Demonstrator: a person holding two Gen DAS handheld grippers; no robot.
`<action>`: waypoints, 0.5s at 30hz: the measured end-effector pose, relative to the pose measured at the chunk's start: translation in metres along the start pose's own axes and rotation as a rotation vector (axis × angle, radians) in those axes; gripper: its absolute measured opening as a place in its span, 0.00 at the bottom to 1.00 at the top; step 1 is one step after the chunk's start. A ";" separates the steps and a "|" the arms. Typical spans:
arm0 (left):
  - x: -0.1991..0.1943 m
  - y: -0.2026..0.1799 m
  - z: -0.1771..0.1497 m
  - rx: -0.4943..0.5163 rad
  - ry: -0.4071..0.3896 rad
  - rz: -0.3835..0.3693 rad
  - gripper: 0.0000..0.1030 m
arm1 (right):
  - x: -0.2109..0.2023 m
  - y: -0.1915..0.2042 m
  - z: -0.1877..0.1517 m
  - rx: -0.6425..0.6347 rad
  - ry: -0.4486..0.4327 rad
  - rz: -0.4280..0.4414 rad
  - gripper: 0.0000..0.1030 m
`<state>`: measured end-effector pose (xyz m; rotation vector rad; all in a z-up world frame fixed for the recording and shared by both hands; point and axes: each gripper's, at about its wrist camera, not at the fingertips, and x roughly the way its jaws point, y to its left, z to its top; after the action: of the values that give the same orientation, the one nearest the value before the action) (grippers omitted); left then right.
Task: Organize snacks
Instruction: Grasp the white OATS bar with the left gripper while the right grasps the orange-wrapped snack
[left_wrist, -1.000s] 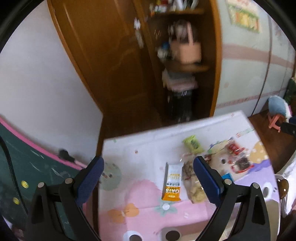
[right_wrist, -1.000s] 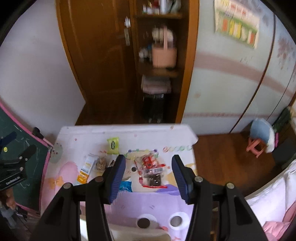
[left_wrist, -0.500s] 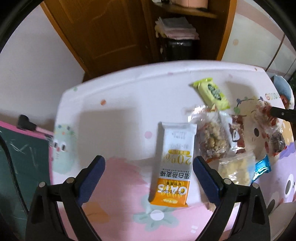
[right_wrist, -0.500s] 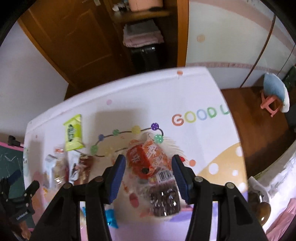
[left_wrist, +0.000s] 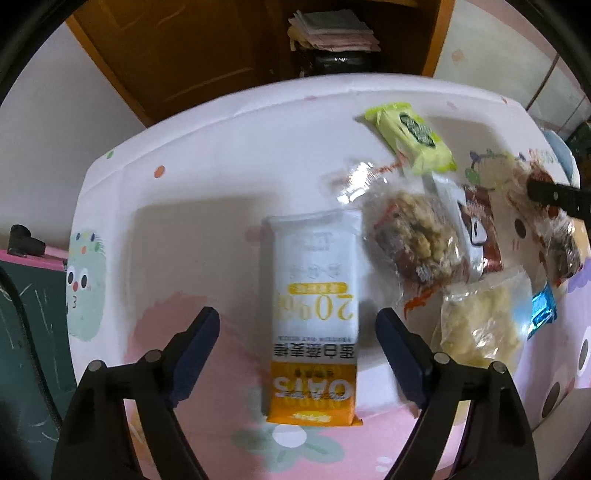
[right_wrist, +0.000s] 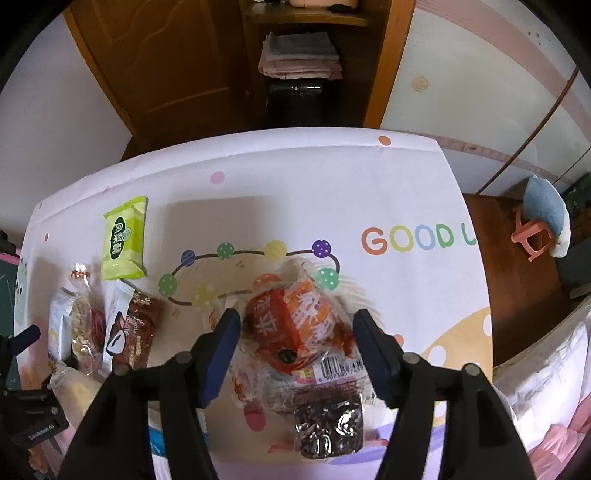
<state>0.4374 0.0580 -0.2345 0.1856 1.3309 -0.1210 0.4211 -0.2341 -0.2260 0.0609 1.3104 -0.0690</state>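
- Left gripper (left_wrist: 297, 328): jaws closing, unclenched, astride the oat bar (left_wrist: 314, 317) — centre it before the squeeze.
- Right gripper (right_wrist: 295, 328): jaws opening, empty, straddling the red snack packet (right_wrist: 295, 328) — descend squarely; crinkly film may slip.

Opening right tongs (right_wrist: 297, 345) astride red snack bag (right_wrist: 295, 332)

Premises are presenting as a private home, likely a child's room. A wooden wardrobe (right_wrist: 207, 66) is standing open, with folded linens (right_wrist: 299, 55) lying on its shelf. A cartoon-printed cloth (right_wrist: 406, 192) is covering the surface. A small pink stool (right_wrist: 532, 236) is sitting on wood flooring, and a chalkboard (left_wrist: 26, 325) is leaning alongside.
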 end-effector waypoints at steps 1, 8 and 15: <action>0.000 0.000 -0.001 -0.003 -0.008 -0.001 0.82 | 0.001 -0.001 0.000 0.006 0.003 0.003 0.66; 0.003 0.004 -0.006 -0.052 0.012 -0.092 0.54 | 0.011 -0.009 0.007 0.050 0.026 0.046 0.70; -0.005 -0.005 -0.014 -0.033 -0.023 -0.061 0.35 | 0.012 -0.008 0.005 0.050 0.053 0.106 0.54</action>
<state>0.4220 0.0559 -0.2328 0.1150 1.3156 -0.1525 0.4282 -0.2426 -0.2361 0.1760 1.3559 -0.0101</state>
